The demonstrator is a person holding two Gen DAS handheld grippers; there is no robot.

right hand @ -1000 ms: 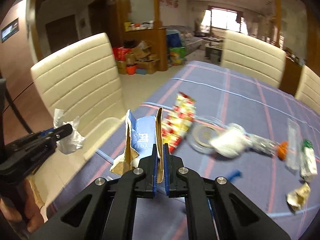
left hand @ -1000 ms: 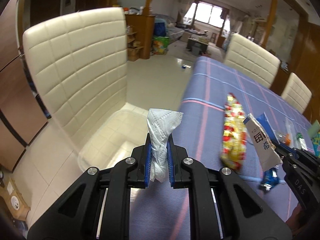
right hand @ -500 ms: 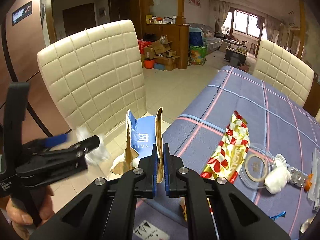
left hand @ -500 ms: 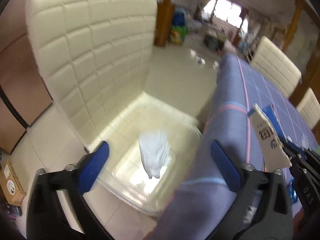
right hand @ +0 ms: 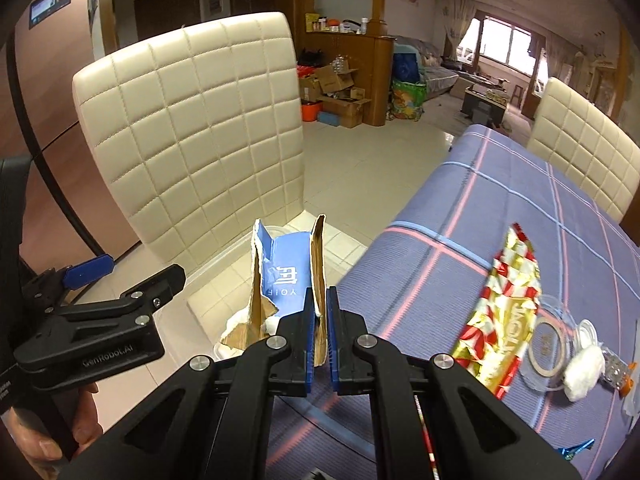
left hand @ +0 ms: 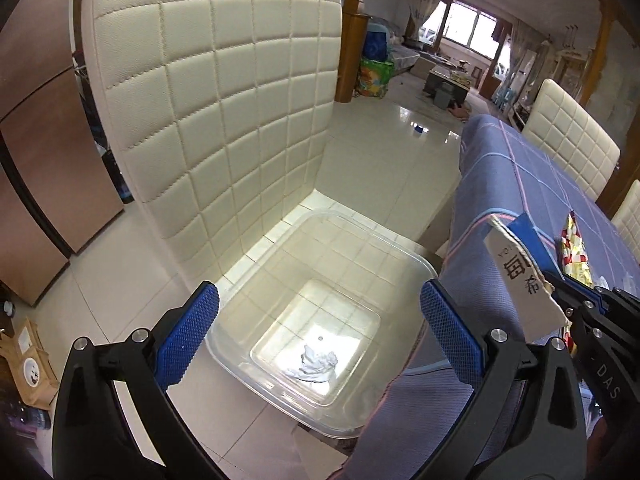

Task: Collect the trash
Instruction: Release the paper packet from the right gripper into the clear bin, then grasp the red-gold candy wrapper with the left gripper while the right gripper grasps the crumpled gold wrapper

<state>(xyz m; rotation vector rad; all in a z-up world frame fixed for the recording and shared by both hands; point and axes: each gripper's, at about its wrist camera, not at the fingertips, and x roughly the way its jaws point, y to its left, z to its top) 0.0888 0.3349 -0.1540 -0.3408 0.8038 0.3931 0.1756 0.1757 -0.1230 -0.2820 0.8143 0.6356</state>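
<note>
A clear plastic bin (left hand: 360, 240) sits on the seat of a cream chair (left hand: 224, 112). A crumpled white tissue (left hand: 316, 364) lies on its floor. My left gripper (left hand: 320, 320) hangs wide open and empty above the bin; it also shows in the right wrist view (right hand: 132, 276). My right gripper (right hand: 320, 312) is shut on a torn blue cardboard box (right hand: 288, 272), held at the table edge beside the bin. The box also shows in the left wrist view (left hand: 520, 276). A red and gold wrapper (right hand: 504, 312) lies on the blue tablecloth (right hand: 480, 208).
On the table lie a clear round lid (right hand: 548, 344), a white wad (right hand: 582, 368) and small scraps at the right edge. More cream chairs (right hand: 580, 156) stand along the far side. Cardboard boxes (right hand: 340, 96) stand on the tiled floor behind.
My left gripper moved from the table over the bin, opened and let go of the tissue, which fell into the bin. My right gripper carried the box left toward the bin.
</note>
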